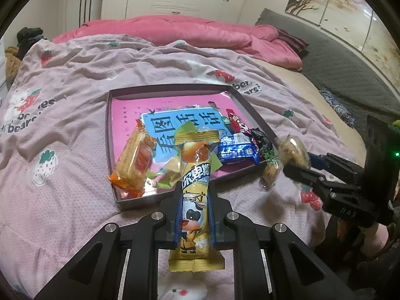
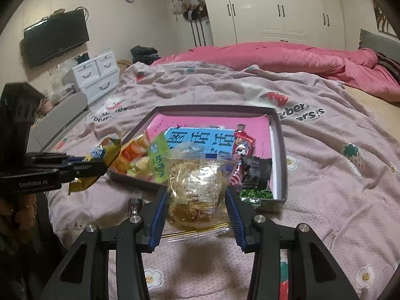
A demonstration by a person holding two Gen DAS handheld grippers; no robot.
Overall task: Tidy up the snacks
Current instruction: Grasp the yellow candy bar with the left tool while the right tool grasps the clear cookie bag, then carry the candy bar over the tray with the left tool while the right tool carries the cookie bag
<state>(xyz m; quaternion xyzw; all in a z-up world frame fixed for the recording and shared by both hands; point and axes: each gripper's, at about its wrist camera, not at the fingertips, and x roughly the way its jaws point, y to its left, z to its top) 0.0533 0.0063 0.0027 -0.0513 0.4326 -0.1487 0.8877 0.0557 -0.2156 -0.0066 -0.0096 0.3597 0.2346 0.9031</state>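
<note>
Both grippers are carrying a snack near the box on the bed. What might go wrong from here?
1. The left gripper pinches the long yellow packet mid-length; it may crush the snack.
2. The right gripper holds a clear packet above the box edge; released there, it may tip onto the blanket.
3. The near end is crowded, so packets could pile up.

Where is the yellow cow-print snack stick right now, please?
In the left wrist view, the yellow cow-print snack stick is clamped in the left gripper, just before the tray's near edge.
</note>
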